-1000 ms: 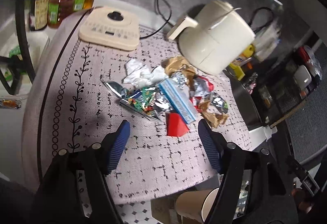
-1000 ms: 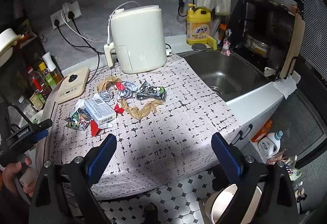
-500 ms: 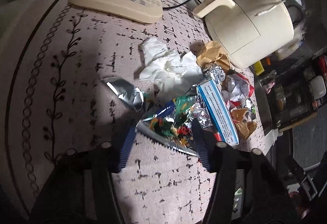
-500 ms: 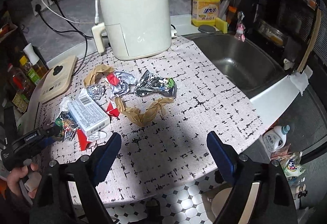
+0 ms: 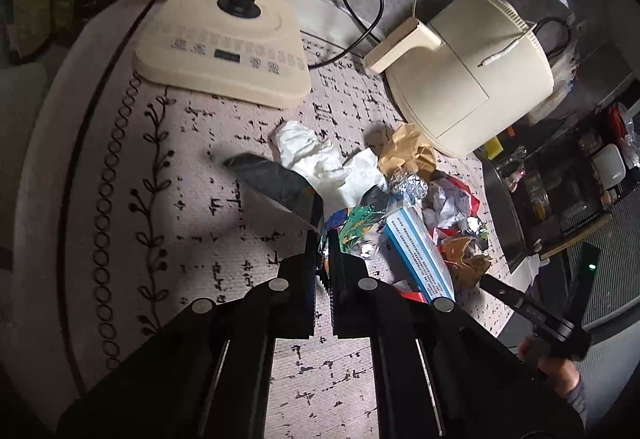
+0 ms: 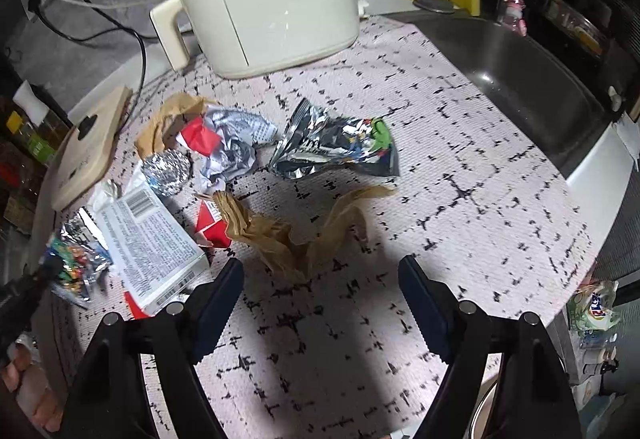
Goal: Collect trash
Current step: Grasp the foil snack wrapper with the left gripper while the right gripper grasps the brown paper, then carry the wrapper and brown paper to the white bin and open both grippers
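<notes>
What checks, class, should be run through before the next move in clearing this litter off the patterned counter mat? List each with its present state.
1. Left tongs closed on the colourful foil snack wrapper: ok; jaws have just closed, wrapper edge between them.
2. Right tongs open: ok; jaws have narrowed slightly, nothing between them.
3. Crumpled brown paper strip lies ahead of the right tongs, untouched: ok.
4. White and blue printed carton clear of the right tongs' path: ok, it lies off to the side.
5. Wrapper free of the neighbouring litter: cannot tell.
6. Bin within reach: cannot tell.
</notes>
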Demonstrator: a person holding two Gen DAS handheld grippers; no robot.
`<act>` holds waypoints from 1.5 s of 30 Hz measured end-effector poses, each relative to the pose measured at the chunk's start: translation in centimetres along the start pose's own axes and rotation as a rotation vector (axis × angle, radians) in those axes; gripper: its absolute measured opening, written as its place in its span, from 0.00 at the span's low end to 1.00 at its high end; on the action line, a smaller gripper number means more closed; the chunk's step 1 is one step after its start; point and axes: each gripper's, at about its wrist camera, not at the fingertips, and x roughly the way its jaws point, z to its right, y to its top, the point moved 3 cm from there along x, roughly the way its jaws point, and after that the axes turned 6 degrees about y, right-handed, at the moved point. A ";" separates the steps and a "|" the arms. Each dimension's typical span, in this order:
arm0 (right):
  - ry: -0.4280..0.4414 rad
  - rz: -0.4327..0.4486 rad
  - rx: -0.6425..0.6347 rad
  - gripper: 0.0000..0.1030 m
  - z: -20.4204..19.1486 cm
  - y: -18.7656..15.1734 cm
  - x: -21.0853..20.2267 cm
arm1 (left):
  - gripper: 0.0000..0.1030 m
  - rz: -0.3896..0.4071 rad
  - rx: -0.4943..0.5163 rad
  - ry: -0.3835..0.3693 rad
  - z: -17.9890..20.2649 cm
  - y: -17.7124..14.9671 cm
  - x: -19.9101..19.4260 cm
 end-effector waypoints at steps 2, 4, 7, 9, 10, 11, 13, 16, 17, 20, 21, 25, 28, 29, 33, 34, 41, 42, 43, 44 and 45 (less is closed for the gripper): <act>-0.004 -0.016 -0.010 0.76 -0.2 0.1 1.1 | 0.05 0.023 0.004 0.004 -0.2 0.3 -0.9; -0.009 -0.031 -0.018 0.73 -0.2 0.1 2.2 | 0.05 0.038 0.003 0.008 -0.5 0.4 -1.6; 0.002 -0.045 -0.024 0.26 -0.1 0.2 3.1 | 0.05 0.054 0.002 0.017 -0.4 0.4 -2.4; 0.030 -0.037 -0.032 0.18 -0.2 0.4 2.8 | 0.05 0.072 0.010 0.024 0.0 0.3 -3.1; 0.060 -0.038 -0.029 0.17 -0.1 0.4 2.6 | 0.05 0.081 0.014 0.026 0.3 0.3 -3.4; 0.084 -0.024 -0.028 0.17 -0.1 0.4 1.9 | 0.05 0.096 0.019 0.029 0.7 0.2 -3.8; 0.109 -0.004 -0.042 0.17 0.0 0.2 0.7 | 0.05 0.121 0.024 0.033 1.4 -0.1 -4.6; 0.149 0.024 -0.056 0.16 0.6 -0.4 -1.6 | 0.05 0.157 0.026 0.033 2.9 -0.9 -5.6; 0.159 0.033 -0.060 0.16 0.8 -0.7 -2.5 | 0.05 0.164 0.025 0.031 3.4 -1.2 -5.9; 0.190 0.059 -0.058 0.16 2.0 -1.4 -5.2 | 0.05 0.178 0.036 0.016 5.6 -2.3 -7.0; 0.196 0.070 -0.056 0.16 2.7 -1.7 -6.2 | 0.05 0.178 0.047 0.013 6.3 -2.7 -7.2; 0.206 0.108 -0.037 0.16 5.2 -3.0 -9.5 | 0.05 0.173 0.098 -0.005 9.5 -4.1 -7.5; 0.204 0.125 -0.016 0.16 7.6 -4.1 -11.5 | 0.05 0.168 0.125 -0.027 12.0 -5.4 -7.7; 0.201 0.131 -0.011 0.16 8.5 -4.4 -12.1 | 0.05 0.165 0.134 -0.036 12.9 -5.9 -7.6; 0.188 0.149 0.014 0.16 11.8 -5.8 -14.3 | 0.05 0.146 0.180 -0.061 16.2 -7.9 -7.3; 0.184 0.153 0.022 0.16 12.6 -6.1 -14.7 | 0.05 0.141 0.190 -0.065 16.9 -8.4 -7.2; 0.154 0.167 0.099 0.17 18.6 -9.1 -17.1 | 0.05 0.087 0.275 -0.106 22.6 -12.1 -5.8; 0.149 0.168 0.112 0.17 19.6 -9.6 -17.4 | 0.05 0.078 0.287 -0.110 23.4 -12.7 -5.6; 0.146 0.168 0.122 0.17 20.3 -10.1 -17.6 | 0.05 0.069 0.298 -0.114 24.2 -13.3 -5.3; 0.142 0.168 0.136 0.17 21.2 -10.7 -17.8 | 0.05 0.061 0.310 -0.117 24.8 -13.9 -5.2; 0.136 0.167 0.150 0.17 22.0 -11.2 -17.9 | 0.05 0.052 0.322 -0.121 25.4 -14.5 -5.0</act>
